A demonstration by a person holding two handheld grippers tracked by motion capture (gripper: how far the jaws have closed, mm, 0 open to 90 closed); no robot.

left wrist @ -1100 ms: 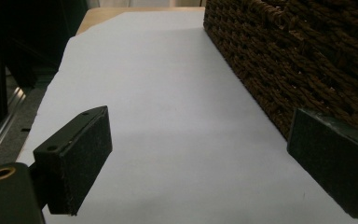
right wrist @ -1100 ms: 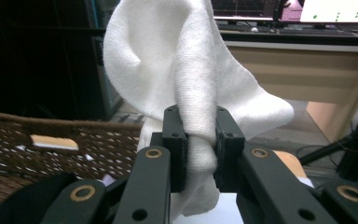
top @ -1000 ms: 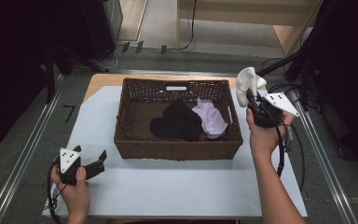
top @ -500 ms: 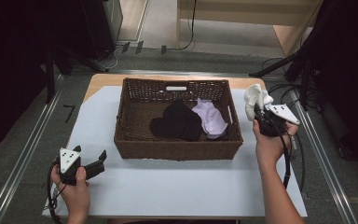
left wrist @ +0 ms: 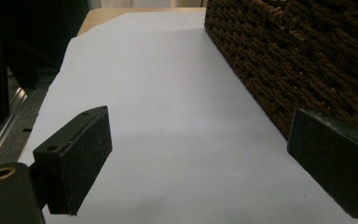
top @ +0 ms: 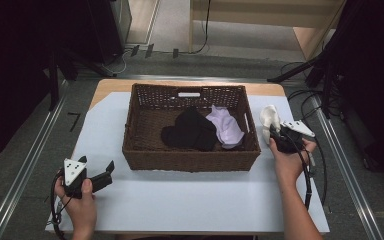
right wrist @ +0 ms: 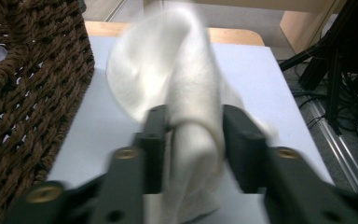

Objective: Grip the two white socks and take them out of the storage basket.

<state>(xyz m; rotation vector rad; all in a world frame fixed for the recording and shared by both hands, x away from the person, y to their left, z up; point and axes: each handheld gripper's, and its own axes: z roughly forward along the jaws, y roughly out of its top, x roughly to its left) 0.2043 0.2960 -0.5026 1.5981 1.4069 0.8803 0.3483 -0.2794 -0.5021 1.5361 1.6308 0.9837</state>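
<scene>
Down comes the right claw (top: pixel 274 131) beside the basket (top: pixel 190 161), its jaws just easing apart around the white cloth (right wrist: pixel 177 93) now slumping onto the surface (top: pixel 180 200) — looks like a set-down — while the left claw (top: pixel 107 172) waits released, empty.

From where I stand there is no lettering, label, brand mark, number or sign to read anywhere here. The white patch on the far wall of the wicker basket (top: pixel 189 94) looks blank, or too small to make out. The grey plates on top of the two grippers carry small dark dots, not characters.
</scene>
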